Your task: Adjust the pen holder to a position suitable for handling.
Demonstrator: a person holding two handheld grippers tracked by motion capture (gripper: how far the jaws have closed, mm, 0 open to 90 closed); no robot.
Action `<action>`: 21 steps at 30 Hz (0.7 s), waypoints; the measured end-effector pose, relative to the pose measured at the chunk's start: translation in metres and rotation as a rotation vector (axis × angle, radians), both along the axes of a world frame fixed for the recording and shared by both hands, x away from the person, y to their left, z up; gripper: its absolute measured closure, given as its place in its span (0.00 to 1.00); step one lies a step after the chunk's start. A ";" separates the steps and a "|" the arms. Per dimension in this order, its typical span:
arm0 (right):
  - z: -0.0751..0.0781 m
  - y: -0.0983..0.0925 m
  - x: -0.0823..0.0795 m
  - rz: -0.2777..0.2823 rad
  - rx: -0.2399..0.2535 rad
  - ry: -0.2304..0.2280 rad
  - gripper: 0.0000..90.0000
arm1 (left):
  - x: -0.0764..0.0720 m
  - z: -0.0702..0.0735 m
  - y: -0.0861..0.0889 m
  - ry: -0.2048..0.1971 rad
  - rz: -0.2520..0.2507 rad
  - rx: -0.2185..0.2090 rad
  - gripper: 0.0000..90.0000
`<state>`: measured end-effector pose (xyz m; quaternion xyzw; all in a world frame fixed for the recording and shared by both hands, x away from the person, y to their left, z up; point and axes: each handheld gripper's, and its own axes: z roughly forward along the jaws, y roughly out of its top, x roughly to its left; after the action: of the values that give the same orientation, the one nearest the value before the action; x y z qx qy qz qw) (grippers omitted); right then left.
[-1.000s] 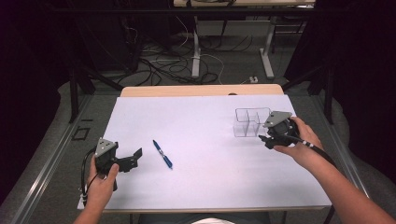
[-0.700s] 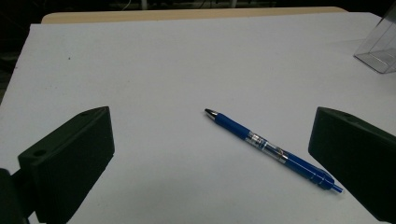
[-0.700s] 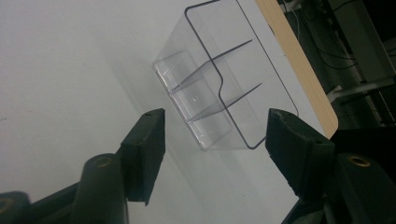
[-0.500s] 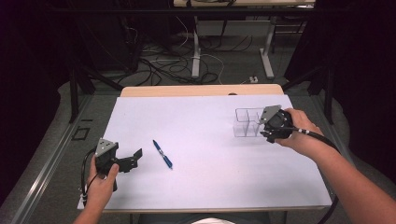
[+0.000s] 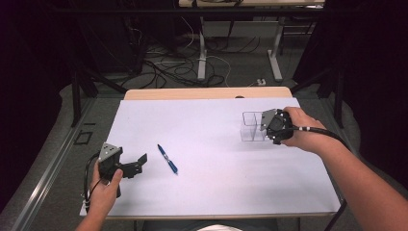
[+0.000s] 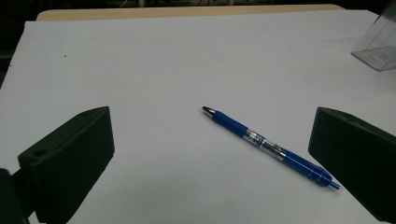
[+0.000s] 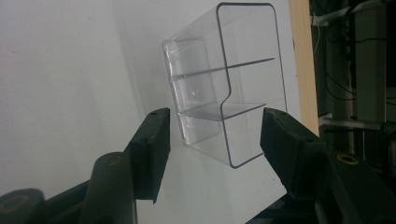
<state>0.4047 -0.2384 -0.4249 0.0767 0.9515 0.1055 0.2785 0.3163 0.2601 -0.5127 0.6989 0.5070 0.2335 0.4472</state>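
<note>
A blue pen (image 5: pixel 167 159) lies on the white table top (image 5: pixel 216 192), left of centre. My left gripper (image 5: pixel 139 163) rests low beside it, open, and the left gripper view shows the pen (image 6: pixel 271 144) ahead between the wide black jaws (image 6: pixel 210 133). A clear plastic box (image 5: pixel 252 126) with dividers stands at the right. My right gripper (image 5: pixel 265 129) is at its right end. Its jaws have just been closing, and they straddle the near end of the box (image 7: pixel 224 70). A gap still shows at the left jaw, so the right gripper (image 7: pixel 215 126) is open.
The table's wooden far edge (image 5: pixel 207 93) runs just behind the box. Cables and table legs (image 5: pixel 202 53) lie on the floor beyond. The box corner (image 6: pixel 380 44) shows at the upper right of the left gripper view.
The right hand has shifted left and slightly away from me, turned at the wrist, and brought its gripper up against the clear box. The left hand and the pen have stayed put.
</note>
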 end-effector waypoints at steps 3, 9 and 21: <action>-0.002 0.002 0.004 0.032 -0.007 0.018 0.49 | 0.000 0.000 0.000 0.000 -0.001 0.001 0.01; -0.002 0.004 0.013 0.058 -0.081 0.104 0.51 | 0.000 0.000 0.000 0.001 -0.004 0.002 0.01; -0.011 -0.001 0.037 0.078 -0.084 0.128 0.60 | 0.001 -0.002 -0.001 0.005 -0.004 -0.002 0.01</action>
<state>0.4413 -0.2397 -0.4355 0.0344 0.9733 0.0711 0.2157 0.3172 0.2595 -0.5144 0.7000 0.5070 0.2304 0.4471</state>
